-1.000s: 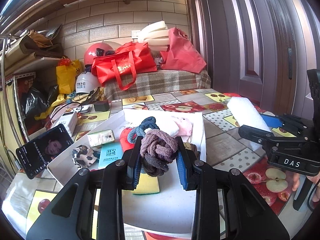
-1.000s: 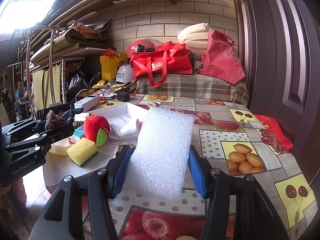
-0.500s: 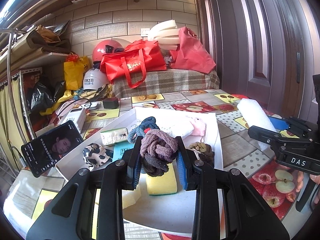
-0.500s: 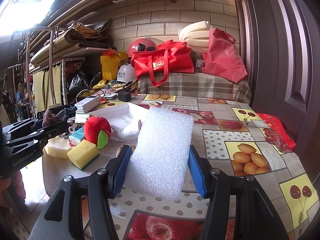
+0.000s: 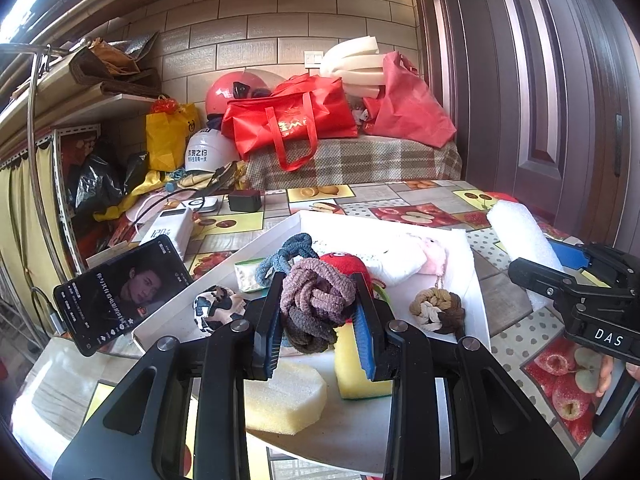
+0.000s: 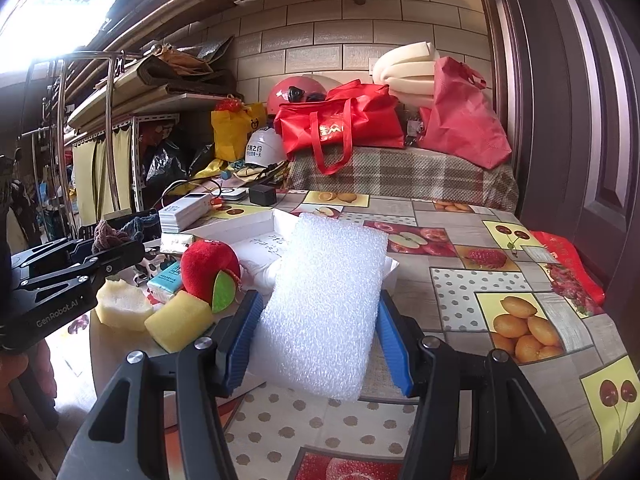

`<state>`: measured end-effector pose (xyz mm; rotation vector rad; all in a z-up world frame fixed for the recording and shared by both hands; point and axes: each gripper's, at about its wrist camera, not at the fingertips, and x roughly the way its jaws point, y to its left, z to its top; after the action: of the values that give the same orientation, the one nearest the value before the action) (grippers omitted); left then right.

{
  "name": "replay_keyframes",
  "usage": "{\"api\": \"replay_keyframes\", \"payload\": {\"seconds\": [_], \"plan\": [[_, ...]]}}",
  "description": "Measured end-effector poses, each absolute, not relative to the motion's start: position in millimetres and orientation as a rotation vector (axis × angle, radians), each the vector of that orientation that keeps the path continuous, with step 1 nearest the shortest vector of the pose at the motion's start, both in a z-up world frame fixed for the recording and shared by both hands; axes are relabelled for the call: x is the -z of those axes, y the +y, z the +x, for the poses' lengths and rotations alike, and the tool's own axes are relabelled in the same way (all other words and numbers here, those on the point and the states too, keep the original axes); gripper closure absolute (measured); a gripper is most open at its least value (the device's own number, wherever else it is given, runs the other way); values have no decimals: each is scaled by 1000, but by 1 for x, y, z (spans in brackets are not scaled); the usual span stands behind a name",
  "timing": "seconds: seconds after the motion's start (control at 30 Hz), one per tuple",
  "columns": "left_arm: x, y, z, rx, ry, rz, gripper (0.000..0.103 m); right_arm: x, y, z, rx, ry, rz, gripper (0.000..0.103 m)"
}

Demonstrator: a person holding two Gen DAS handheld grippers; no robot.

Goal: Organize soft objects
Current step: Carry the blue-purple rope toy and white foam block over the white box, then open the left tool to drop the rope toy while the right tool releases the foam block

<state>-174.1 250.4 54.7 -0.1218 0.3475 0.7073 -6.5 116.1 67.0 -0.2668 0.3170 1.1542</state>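
My left gripper (image 5: 318, 322) is shut on a knot of pink, brown and blue hair ties (image 5: 316, 300), held above the near end of the white tray (image 5: 476, 304). In the tray lie a pale foam disc (image 5: 286, 398), a yellow sponge (image 5: 358, 376), a red plush apple (image 6: 208, 268), a braided brown knot (image 5: 438, 312), a cow-print scrunchie (image 5: 214, 308) and a white-pink plush (image 5: 416, 258). My right gripper (image 6: 318, 334) is shut on a white foam block (image 6: 328, 300), held over the tray's right edge; it also shows in the left wrist view (image 5: 524, 244).
A phone (image 5: 120, 292) leans at the tray's left. A power bank (image 5: 168, 232), a charger (image 5: 245, 202) and cables lie behind. Red bags (image 5: 292, 122), helmets and foam rolls sit on a plaid bench at the back. A door stands on the right.
My left gripper has drawn back toward the near end of the tray with the hair ties; the foam disc and sponge now show below it. The right gripper has barely moved.
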Motion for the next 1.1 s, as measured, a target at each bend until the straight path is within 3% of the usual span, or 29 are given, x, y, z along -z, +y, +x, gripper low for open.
{"api": "replay_keyframes", "payload": {"seconds": [1.1], "plan": [[-46,310,-155,-778,460,-190,73,-58,190,-21,-1254,399,-369,47]]}}
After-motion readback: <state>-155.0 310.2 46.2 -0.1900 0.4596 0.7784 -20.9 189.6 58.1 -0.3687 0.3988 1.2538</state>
